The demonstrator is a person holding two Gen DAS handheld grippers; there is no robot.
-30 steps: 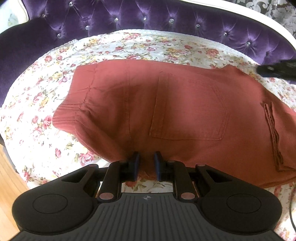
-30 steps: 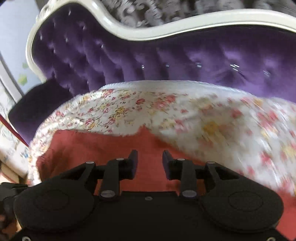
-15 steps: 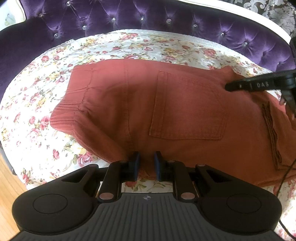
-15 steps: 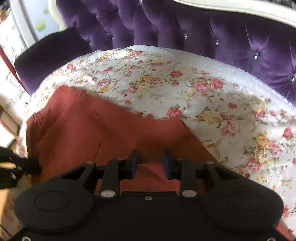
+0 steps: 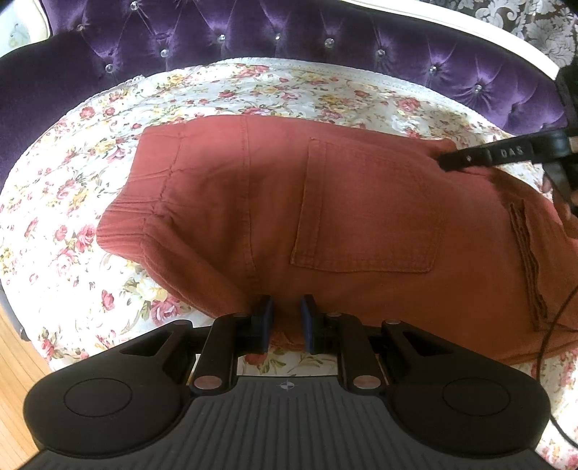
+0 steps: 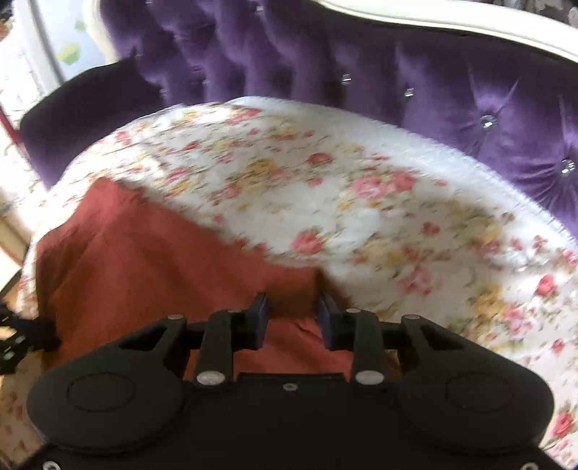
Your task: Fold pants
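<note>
Rust-red pants (image 5: 325,202) lie spread on a floral sheet (image 5: 72,188), back pocket (image 5: 365,209) up and waistband at the left. My left gripper (image 5: 286,312) is at the near edge of the pants, jaws slightly apart with the fabric edge between them. My right gripper (image 6: 292,314) is open over the far edge of the pants (image 6: 144,260); in the left wrist view its black finger (image 5: 498,153) reaches in from the right and touches the far right edge. The right wrist view is blurred.
The sheet covers a purple tufted sofa seat; its backrest (image 5: 289,32) curves behind with a white frame (image 6: 451,21). Wooden floor (image 5: 11,379) shows at the lower left. A folded hem (image 5: 527,260) lies at the right of the pants.
My right gripper has swung in from the right and come down onto the far right edge of the pants. My left gripper has stayed at the near edge.
</note>
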